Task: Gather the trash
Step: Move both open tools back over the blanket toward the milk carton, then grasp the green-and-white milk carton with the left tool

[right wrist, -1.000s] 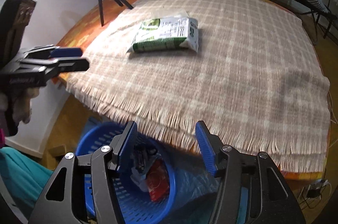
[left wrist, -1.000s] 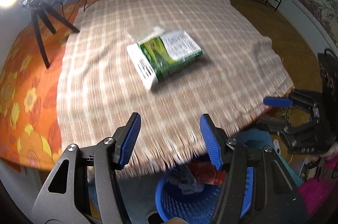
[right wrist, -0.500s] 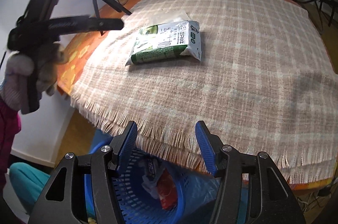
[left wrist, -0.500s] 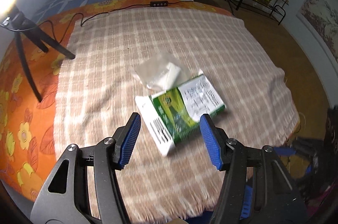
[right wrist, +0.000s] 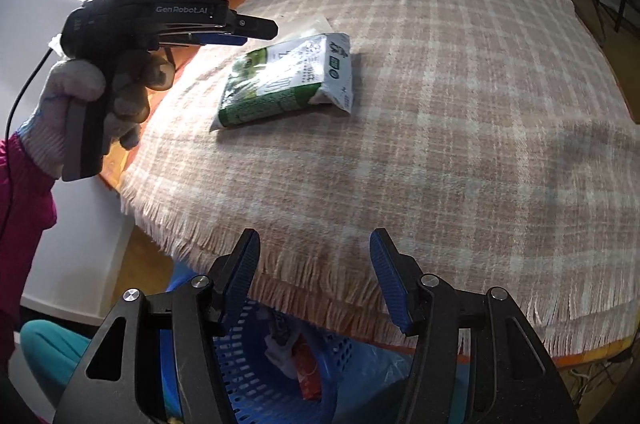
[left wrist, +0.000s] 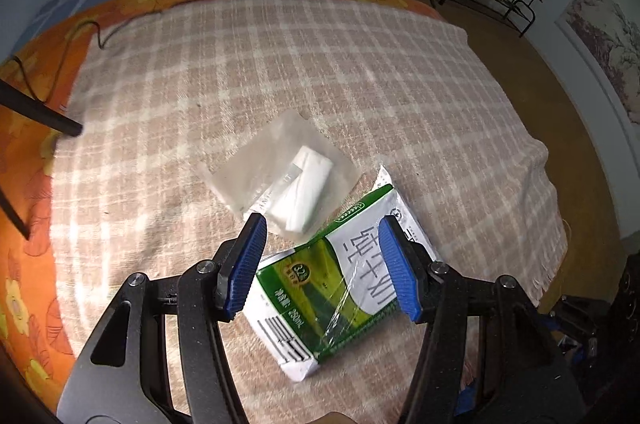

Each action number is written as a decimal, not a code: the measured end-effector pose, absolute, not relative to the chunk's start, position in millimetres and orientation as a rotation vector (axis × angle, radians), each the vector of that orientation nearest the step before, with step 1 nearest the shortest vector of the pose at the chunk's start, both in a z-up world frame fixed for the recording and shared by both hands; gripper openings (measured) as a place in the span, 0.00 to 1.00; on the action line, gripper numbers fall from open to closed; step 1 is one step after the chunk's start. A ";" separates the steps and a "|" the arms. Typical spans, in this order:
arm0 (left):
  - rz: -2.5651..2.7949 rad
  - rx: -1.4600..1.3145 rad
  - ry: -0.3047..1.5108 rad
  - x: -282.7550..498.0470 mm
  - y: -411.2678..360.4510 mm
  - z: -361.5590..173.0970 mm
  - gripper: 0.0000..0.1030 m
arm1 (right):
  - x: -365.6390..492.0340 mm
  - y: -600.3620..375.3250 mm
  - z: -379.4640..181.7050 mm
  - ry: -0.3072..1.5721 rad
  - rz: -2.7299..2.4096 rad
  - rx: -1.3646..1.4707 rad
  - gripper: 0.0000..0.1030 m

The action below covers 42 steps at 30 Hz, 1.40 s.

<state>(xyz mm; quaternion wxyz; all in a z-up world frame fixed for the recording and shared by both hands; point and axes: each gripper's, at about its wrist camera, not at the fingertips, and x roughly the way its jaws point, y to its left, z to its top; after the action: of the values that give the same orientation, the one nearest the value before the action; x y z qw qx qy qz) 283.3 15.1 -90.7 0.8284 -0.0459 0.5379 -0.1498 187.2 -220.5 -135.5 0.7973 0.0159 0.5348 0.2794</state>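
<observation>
Left wrist | left claw [left wrist: 322, 266] spread over green packet [left wrist: 340, 284] | right claw [right wrist: 314, 280] spread past blanket fringe [right wrist: 320, 288]

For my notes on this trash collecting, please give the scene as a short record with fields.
surface: checked blanket on a table
trash on blanket: green and white pouch; clear plastic bag beside it
bin: blue basket below the table edge, some trash inside
left tongs: open, over the pouch, not closed on it
right tongs: open, empty, above the basket
</observation>
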 end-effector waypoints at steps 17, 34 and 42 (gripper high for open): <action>-0.405 0.284 1.227 231.0 -57.0 -116.3 0.85 | 190.7 -238.1 -144.5 1.175 0.559 0.094 0.54; -0.269 0.253 1.196 213.1 -31.5 -124.3 0.79 | 253.7 -233.4 -126.4 1.103 0.588 0.137 0.54; -0.173 0.211 1.195 181.7 24.7 -120.4 0.79 | 298.4 -179.0 -123.6 1.063 0.634 0.051 0.55</action>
<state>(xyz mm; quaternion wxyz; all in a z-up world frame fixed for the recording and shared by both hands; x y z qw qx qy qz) 181.7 24.7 -120.4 0.8181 0.0988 0.5606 -0.0813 298.4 -179.0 -123.6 0.8142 0.0239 0.4981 0.2973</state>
